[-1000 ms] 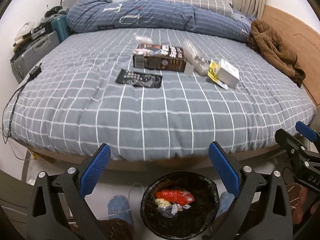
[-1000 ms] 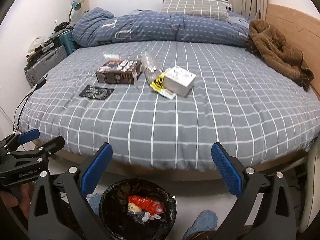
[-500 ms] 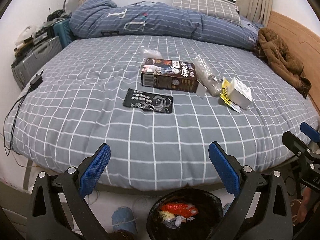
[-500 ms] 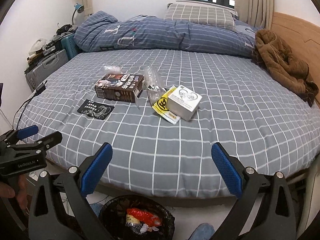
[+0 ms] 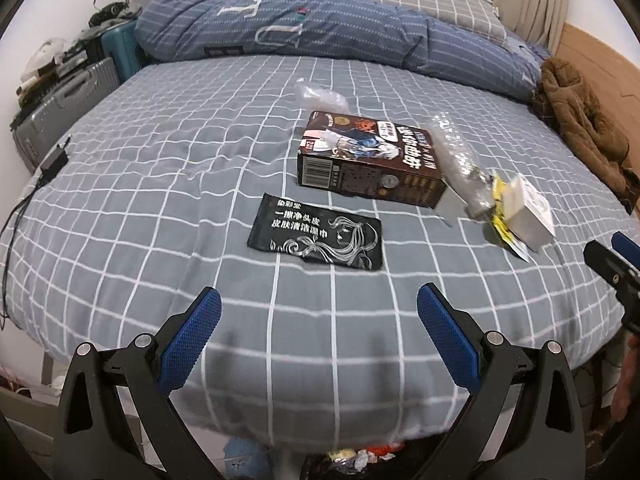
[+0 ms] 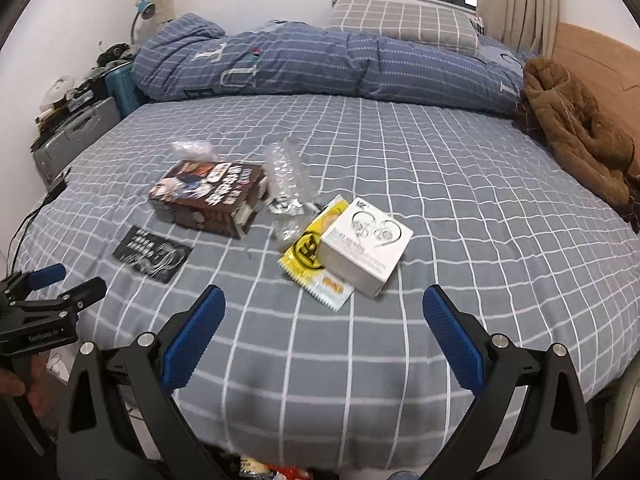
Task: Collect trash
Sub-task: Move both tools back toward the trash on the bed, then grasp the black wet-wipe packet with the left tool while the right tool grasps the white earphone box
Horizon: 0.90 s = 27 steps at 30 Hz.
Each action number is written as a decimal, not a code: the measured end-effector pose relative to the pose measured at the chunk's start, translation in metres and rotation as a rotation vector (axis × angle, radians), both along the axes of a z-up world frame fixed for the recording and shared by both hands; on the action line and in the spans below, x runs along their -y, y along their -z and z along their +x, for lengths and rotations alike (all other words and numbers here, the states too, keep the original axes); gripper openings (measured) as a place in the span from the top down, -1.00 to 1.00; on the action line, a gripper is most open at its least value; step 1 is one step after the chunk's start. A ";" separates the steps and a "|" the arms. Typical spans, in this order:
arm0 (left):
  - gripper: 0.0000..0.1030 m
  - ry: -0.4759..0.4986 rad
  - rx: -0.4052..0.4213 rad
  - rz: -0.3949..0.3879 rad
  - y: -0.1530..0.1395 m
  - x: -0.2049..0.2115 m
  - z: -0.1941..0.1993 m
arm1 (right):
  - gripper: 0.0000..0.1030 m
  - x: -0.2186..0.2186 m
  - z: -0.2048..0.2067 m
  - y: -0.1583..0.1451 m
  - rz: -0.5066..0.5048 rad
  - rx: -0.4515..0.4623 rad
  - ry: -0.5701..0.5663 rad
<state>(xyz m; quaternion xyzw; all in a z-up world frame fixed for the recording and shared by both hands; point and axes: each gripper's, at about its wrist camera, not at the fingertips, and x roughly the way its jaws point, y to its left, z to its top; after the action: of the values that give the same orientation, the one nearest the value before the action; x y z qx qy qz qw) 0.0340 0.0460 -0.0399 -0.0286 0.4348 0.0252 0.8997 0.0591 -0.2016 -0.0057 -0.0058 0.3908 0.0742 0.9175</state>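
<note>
Trash lies on the grey checked bed [image 5: 160, 208]: a black sachet [image 5: 316, 236], a dark brown box [image 5: 370, 158], crumpled clear plastic [image 5: 460, 160], a yellow wrapper [image 6: 310, 254] under a white box [image 6: 366, 250], and a small clear bag [image 5: 320, 96]. My left gripper [image 5: 318, 322] is open and empty, just short of the black sachet. My right gripper [image 6: 322, 322] is open and empty, just short of the yellow wrapper and white box. The bin [image 5: 352, 460] with trash shows at the bottom edge, below the bed's edge.
A blue duvet [image 6: 320, 64] and pillow [image 6: 404, 22] lie at the back of the bed. A brown coat [image 6: 580, 136] is at the right by the wooden headboard. Suitcases [image 5: 64, 108] stand at the left. A charger and cable [image 5: 52, 164] lie on the bed's left edge.
Both grippers have risen and moved forward over the bed's edge toward the trash. The bin has dropped almost out of view. Both stay open.
</note>
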 end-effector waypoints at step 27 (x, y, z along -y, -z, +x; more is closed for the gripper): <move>-0.71 0.014 -0.085 0.057 0.068 -0.015 0.102 | -0.81 0.019 0.116 0.069 0.110 -0.151 0.164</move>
<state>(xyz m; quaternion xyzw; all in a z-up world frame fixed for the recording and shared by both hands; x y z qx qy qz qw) 0.1361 0.0605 -0.1080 0.0012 0.4721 0.0323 0.8810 0.1750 -0.2204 -0.0742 0.0822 0.4531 0.0203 0.8874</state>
